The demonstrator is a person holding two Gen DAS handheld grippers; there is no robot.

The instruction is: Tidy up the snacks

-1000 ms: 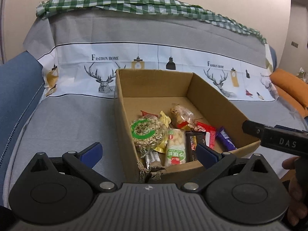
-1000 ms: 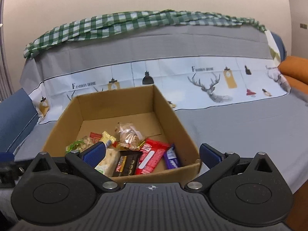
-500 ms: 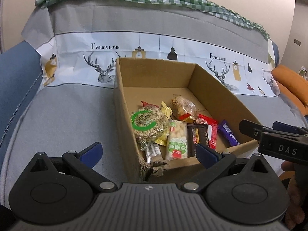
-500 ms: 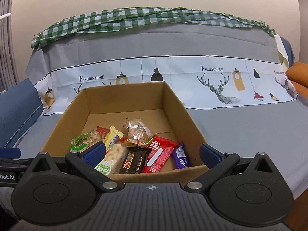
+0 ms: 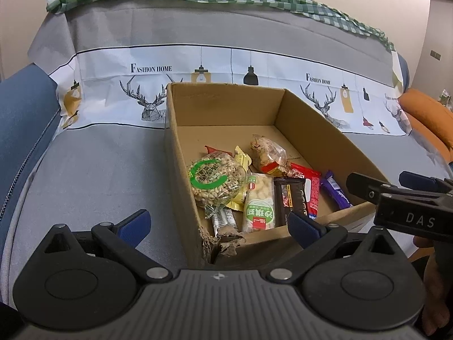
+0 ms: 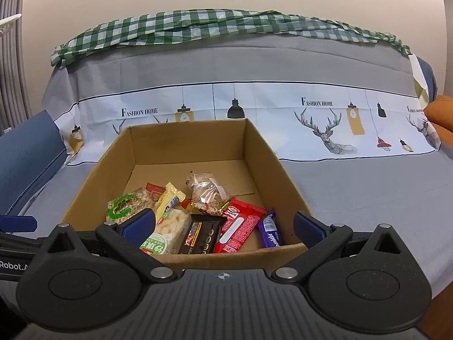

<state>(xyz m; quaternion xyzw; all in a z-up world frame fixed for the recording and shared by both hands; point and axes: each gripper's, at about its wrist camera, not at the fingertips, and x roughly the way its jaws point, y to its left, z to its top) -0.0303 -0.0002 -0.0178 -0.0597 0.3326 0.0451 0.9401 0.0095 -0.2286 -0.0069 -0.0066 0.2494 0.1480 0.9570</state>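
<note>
Nearest, both grippers hang over the front edge of a sofa draped in a grey cover, each with its jaws spread wide and holding nothing. The left gripper [image 5: 218,223] sits over the torn front-left corner of the cardboard box [image 5: 181,153]; the right gripper [image 6: 223,223] faces the box's front wall [image 6: 235,257], and it also shows in the left view [image 5: 396,189] at the box's front-right corner.

The snacks all lie bunched in the front half of the box. Against the front wall, from left to right: a green-labelled rice cracker pack [image 6: 167,233], a dark chocolate bar [image 6: 202,233], a red wafer bar [image 6: 240,226] and a purple candy bar [image 6: 270,231]. Just behind them sit a round puffed-grain cake with a green ring [image 5: 216,177], a small yellow packet [image 6: 170,198] and a clear bag of brown snacks [image 6: 205,191]. The rear half of the box floor is bare cardboard.

Beyond, the cover's white band [image 6: 283,119] carries deer and lamp prints with "FASHION HOME". A green checked cloth [image 6: 215,25] lies along the sofa's top, and an orange cushion [image 5: 427,119] sits far right.
</note>
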